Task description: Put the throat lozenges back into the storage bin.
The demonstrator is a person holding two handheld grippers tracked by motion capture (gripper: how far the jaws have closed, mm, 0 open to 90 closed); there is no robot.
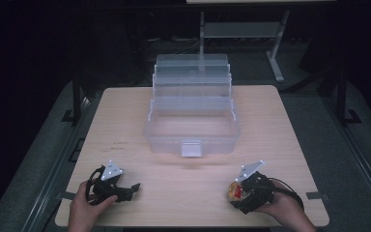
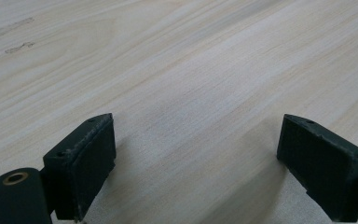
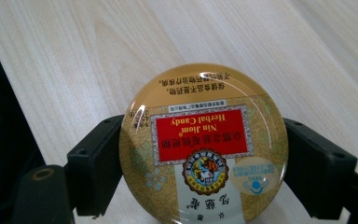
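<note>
I have the tin (image 3: 203,144) clamped in my right gripper (image 1: 245,191) near the table's (image 1: 125,121) front edge, ready for the box (image 1: 192,126); left gripper (image 1: 125,189) rests with jaws apart.

Round gold candy tin (image 3: 203,147), label upside-down

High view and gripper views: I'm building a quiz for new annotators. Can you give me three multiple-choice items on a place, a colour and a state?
1. Where is the clear box?
A. far-middle of the table
B. near left corner
C. on the floor

2. What colour is the label panel on the tin?
A. blue
B. red
C. black

3. How is the left gripper?
A. shut on the tin
B. shut on nothing
C. open

Answers: 1 A, the box sits beyond both grippers at mid-table. 2 B, the panel with lettering is red. 3 C, its jaws stand wide apart over bare wood, while the right gripper clamps the tin.
</note>
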